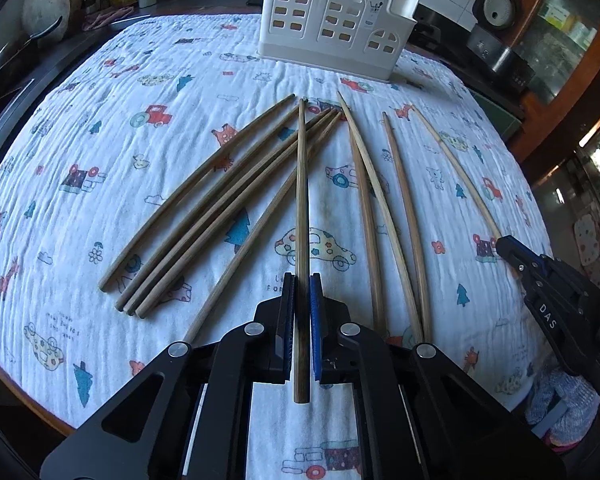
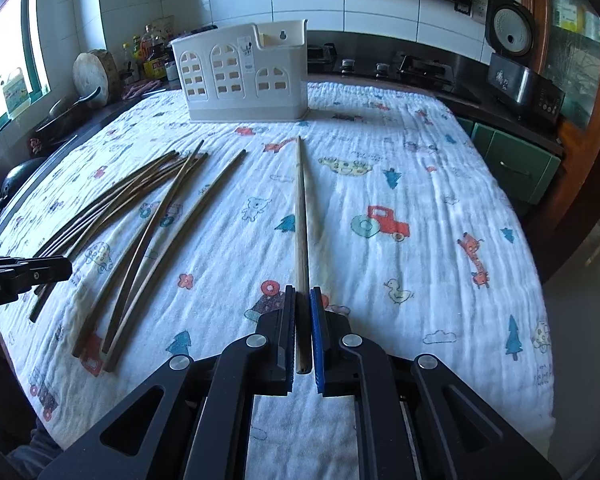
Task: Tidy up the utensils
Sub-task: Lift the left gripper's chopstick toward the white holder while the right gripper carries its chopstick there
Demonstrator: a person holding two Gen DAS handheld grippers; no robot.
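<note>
My left gripper [image 1: 302,280] is shut on a brown wooden chopstick [image 1: 301,208] that points away toward the white utensil holder [image 1: 332,20]. Several more chopsticks [image 1: 220,208] lie fanned on the patterned cloth on both sides of it. My right gripper [image 2: 302,292] is shut on a lighter chopstick [image 2: 301,216], which also points toward the holder [image 2: 244,76]. The loose chopsticks [image 2: 140,216] lie to its left. The right gripper shows at the right edge of the left wrist view [image 1: 504,244]; the left gripper shows at the left edge of the right wrist view [image 2: 66,268].
The table carries a white cloth with cartoon prints [image 1: 100,160]. A dark counter with bottles and a round wooden board [image 2: 96,72] runs along the left. A stove [image 2: 416,68] and a rice cooker [image 2: 512,36] stand behind the table. A green cabinet [image 2: 516,160] is at the right.
</note>
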